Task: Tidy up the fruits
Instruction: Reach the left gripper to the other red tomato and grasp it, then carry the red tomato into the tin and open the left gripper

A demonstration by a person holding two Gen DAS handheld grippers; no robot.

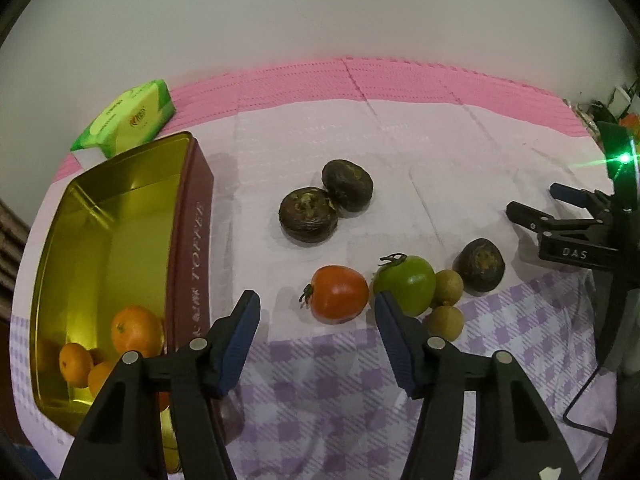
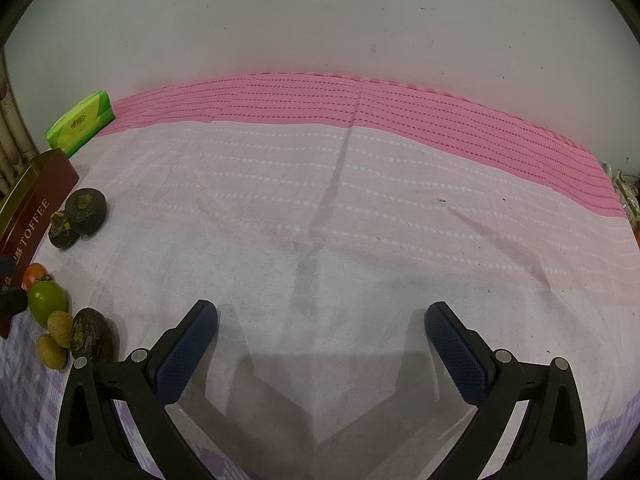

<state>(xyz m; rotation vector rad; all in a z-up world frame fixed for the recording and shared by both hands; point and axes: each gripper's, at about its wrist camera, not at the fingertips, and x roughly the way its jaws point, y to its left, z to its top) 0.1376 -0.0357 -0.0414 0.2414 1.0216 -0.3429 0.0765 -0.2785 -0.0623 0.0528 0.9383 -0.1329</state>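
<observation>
My left gripper [image 1: 316, 312] is open and empty, its fingertips just short of a red tomato [image 1: 339, 294]. A green tomato [image 1: 406, 290], two small tan fruits [image 1: 445, 322] and a dark brown fruit [image 1: 481, 265] lie to its right. Two more dark brown fruits [image 1: 310, 215] lie touching farther back. A gold-lined tin [image 1: 188, 240] at the left holds several oranges [image 1: 136, 330]. My right gripper [image 2: 322, 318] is open and empty over bare cloth; it also shows in the left wrist view [image 1: 532, 206] at the right edge. The fruits [image 2: 48, 300] and tin [image 2: 38, 200] sit far left in the right wrist view.
A green tissue pack [image 1: 128, 118] lies behind the tin near the wall. The cloth [image 2: 360, 220] is white, with a pink band at the back and purple checks at the front. Clutter and a green light [image 1: 623, 158] show at the right edge.
</observation>
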